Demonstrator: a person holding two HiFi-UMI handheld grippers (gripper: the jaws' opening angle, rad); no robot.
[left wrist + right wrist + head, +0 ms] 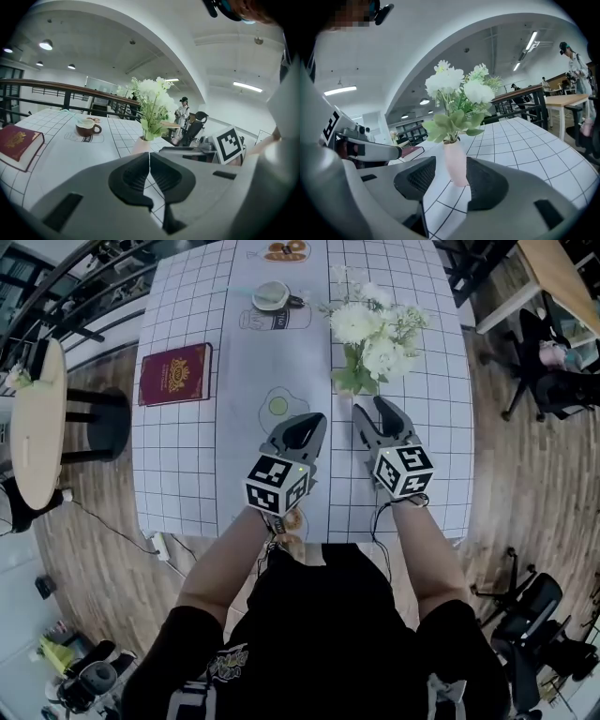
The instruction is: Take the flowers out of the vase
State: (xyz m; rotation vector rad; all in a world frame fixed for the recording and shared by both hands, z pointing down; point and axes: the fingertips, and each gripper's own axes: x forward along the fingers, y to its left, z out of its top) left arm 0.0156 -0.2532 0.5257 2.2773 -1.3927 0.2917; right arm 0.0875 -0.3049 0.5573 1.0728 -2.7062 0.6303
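Note:
White flowers [375,329] with green leaves stand in a pale pink vase [455,161] on the checked table [187,456], right of its middle. In the head view the leaves hide most of the vase. My right gripper [378,413] is open just in front of the vase. In the right gripper view [450,176] the vase shows in the gap between the dark pads [487,185], which do not press on it. My left gripper [305,432] is shut and empty, to the left of the right one. In its own view [149,164] the flowers [152,105] and vase [140,145] stand ahead.
A dark red book [174,373] lies at the table's left. A brown cup [272,296] and a plate of pastries [286,251] stand at the far end. A round side table [37,427] is at the left, office chairs [553,381] at the right.

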